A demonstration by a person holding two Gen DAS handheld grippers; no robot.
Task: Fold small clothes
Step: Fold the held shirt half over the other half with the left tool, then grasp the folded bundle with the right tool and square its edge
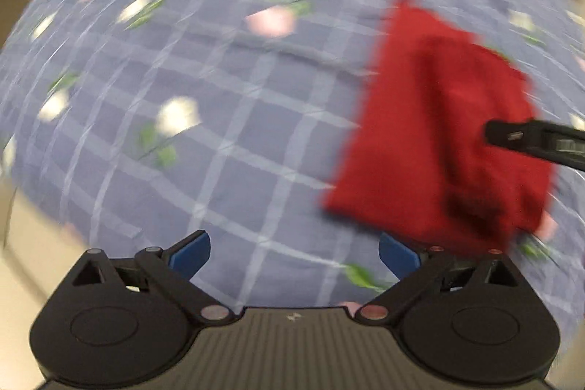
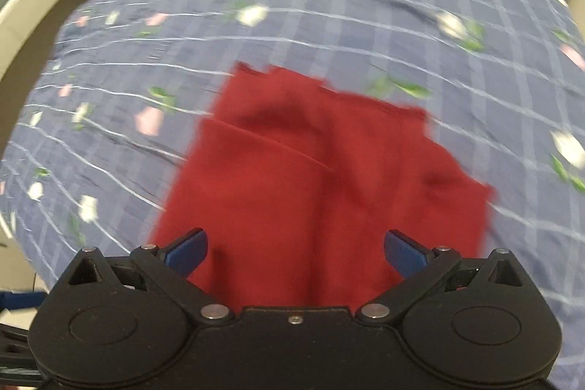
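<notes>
Left wrist view: the left gripper [image 1: 294,253], jaws spread wide and empty, hangs over a blue checked bedsheet [image 1: 204,90] with a flower print. A red cloth [image 1: 438,134], partly folded, lies on the sheet to its right. Right wrist view: the right gripper [image 2: 296,253], also spread wide and holding nothing, hovers directly above the red cloth [image 2: 310,178]. Both frames are motion-blurred.

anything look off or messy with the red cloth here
Somewhat. The red cloth lies on the checked bedsheet unevenly folded, its far edge stepped and layers misaligned. Both frames are blurred, so no damage can be judged.
</notes>
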